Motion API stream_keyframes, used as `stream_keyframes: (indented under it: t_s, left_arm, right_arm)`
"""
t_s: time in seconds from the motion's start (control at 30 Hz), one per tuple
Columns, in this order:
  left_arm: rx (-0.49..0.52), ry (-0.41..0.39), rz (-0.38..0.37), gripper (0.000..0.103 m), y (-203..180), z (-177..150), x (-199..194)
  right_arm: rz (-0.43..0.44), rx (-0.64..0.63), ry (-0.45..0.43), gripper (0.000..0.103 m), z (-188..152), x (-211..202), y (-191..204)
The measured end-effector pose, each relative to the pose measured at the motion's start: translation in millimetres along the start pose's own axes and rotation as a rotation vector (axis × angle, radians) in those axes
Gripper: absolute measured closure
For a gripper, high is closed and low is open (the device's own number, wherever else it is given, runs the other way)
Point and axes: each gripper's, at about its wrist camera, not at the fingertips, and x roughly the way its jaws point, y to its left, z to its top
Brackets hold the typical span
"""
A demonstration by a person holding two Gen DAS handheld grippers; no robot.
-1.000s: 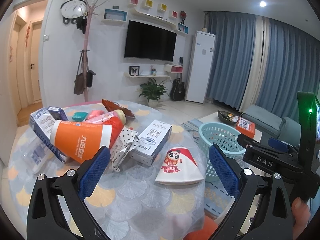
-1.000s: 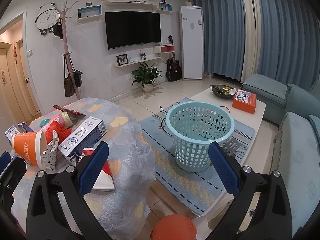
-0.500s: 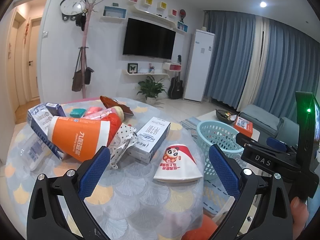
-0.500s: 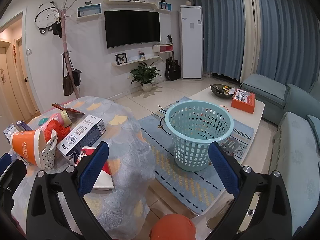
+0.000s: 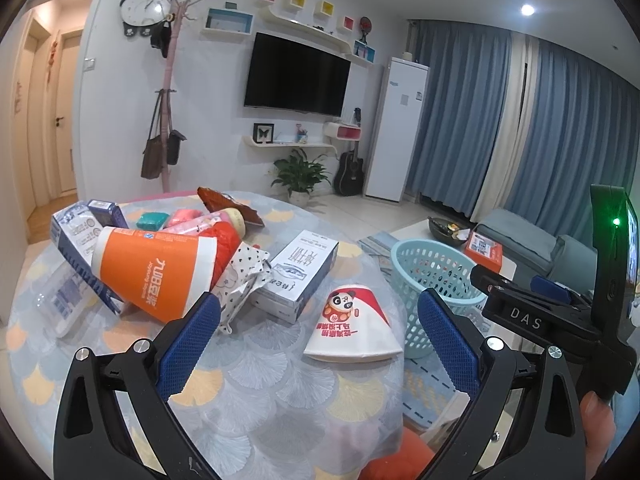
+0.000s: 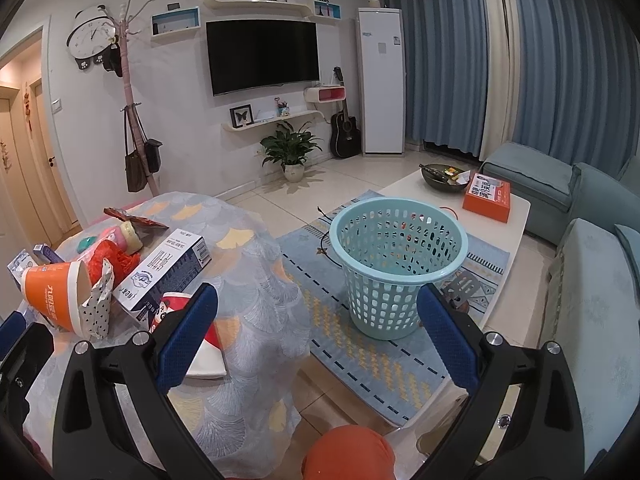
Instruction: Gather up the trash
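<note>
Trash lies on a round table [image 5: 256, 392] with a patterned cloth: a tipped orange paper cup [image 5: 154, 268], a white carton box [image 5: 296, 276], a flattened white and red panda cup [image 5: 352, 326], a dotted wrapper [image 5: 240, 280], a blue and white box [image 5: 74, 240] and red netting [image 5: 224, 240]. My left gripper [image 5: 318, 344] is open and empty just before the panda cup. My right gripper [image 6: 316, 338] is open and empty, between the table edge and a light blue basket [image 6: 400, 272] on the rug. The basket also shows in the left wrist view [image 5: 432, 280].
A white coffee table [image 6: 500, 216] carries an orange box [image 6: 486, 196] and a dark bowl [image 6: 442, 174]. A teal sofa [image 6: 592, 280] stands at the right. An orange stool [image 6: 348, 452] sits below the grippers. A coat rack [image 5: 166, 120] stands behind the table.
The left gripper has tilted up slightly, so the table items sit lower in view. The right gripper has barely shifted. Both stay open.
</note>
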Motion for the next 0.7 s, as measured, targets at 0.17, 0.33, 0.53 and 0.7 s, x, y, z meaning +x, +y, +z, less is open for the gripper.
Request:
stream_keyframes:
  t_s: [0.17, 0.33, 0.53, 0.7]
  left_arm:
    - [0.001, 0.000, -0.001, 0.008, -0.8, -0.2, 0.3]
    - [0.001, 0.000, -0.001, 0.008, -0.8, -0.3, 0.3]
    - [0.000, 0.000, -0.001, 0.008, -0.6, -0.4, 0.3]
    - [0.000, 0.000, 0.000, 0.008, -0.7, -0.5, 0.2]
  right_arm:
    - [0.004, -0.002, 0.005, 0.008, -0.7, 1.0, 0.3]
    - [0.007, -0.001, 0.015, 0.008, -1.9, 2.6, -0.4]
    - [0.011, -0.003, 0.020, 0.008, -2.5, 3.8, 0.5]
    - [0.004, -0.016, 0.015, 0.008, -3.3, 3.2, 3.6]
